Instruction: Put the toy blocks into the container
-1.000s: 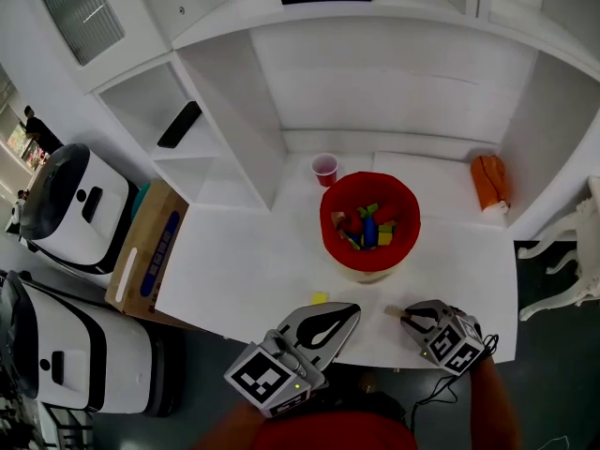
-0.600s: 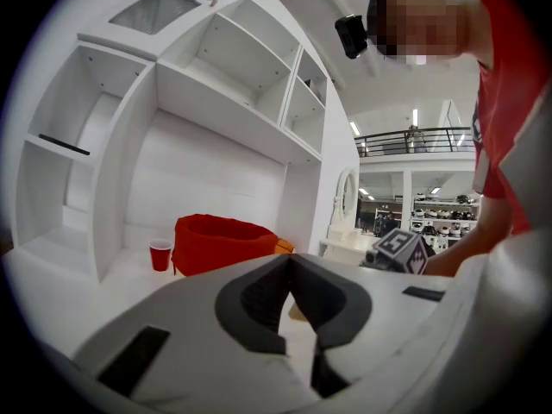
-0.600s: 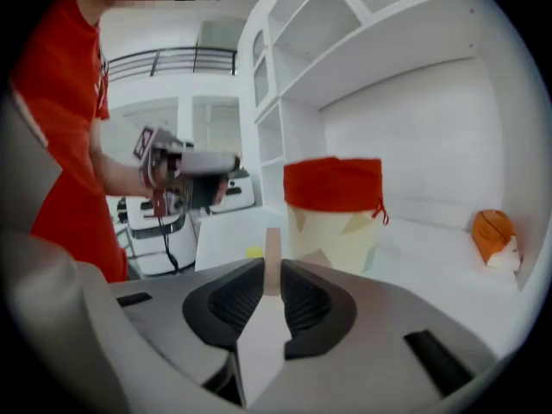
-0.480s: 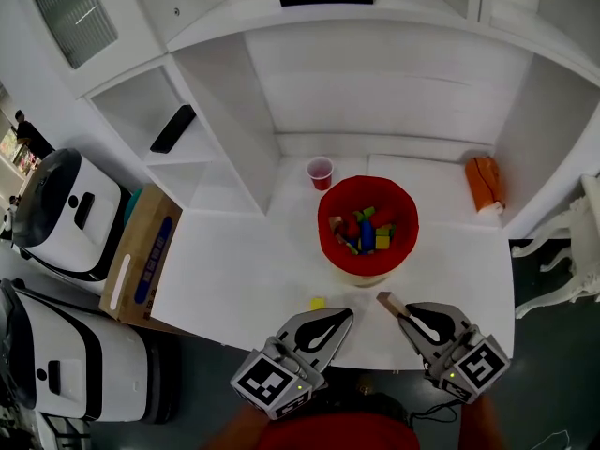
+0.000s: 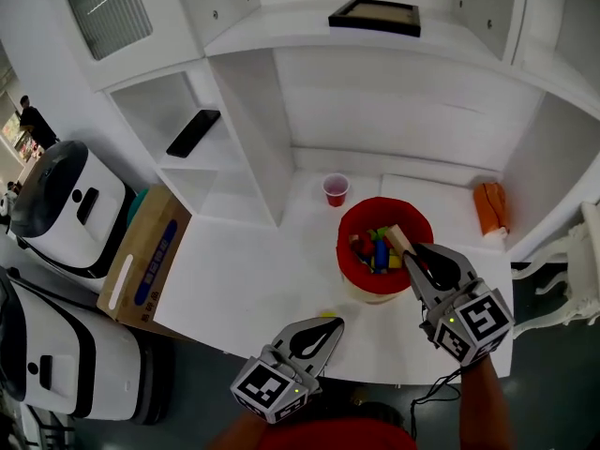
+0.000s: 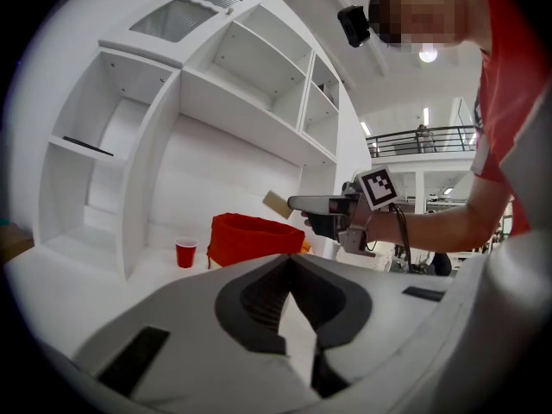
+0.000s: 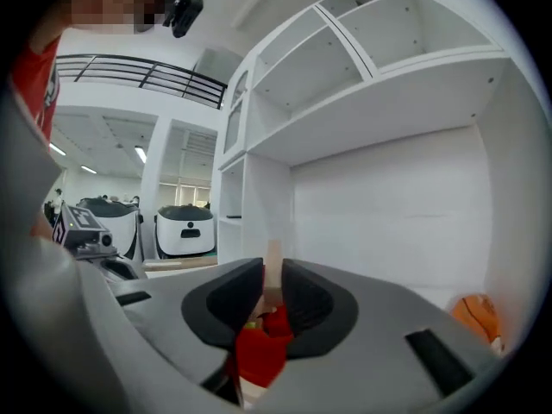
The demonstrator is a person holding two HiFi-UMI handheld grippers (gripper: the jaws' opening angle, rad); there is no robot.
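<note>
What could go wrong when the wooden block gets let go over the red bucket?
1. The right gripper holds the wooden block by one end, up above the red bucket and toward one side. Dropped from there, it might hit the rim and bounce onto the table.
2. A yellow block lies near the table's front edge, close to the shut left gripper. A nudge could knock it off.
</note>
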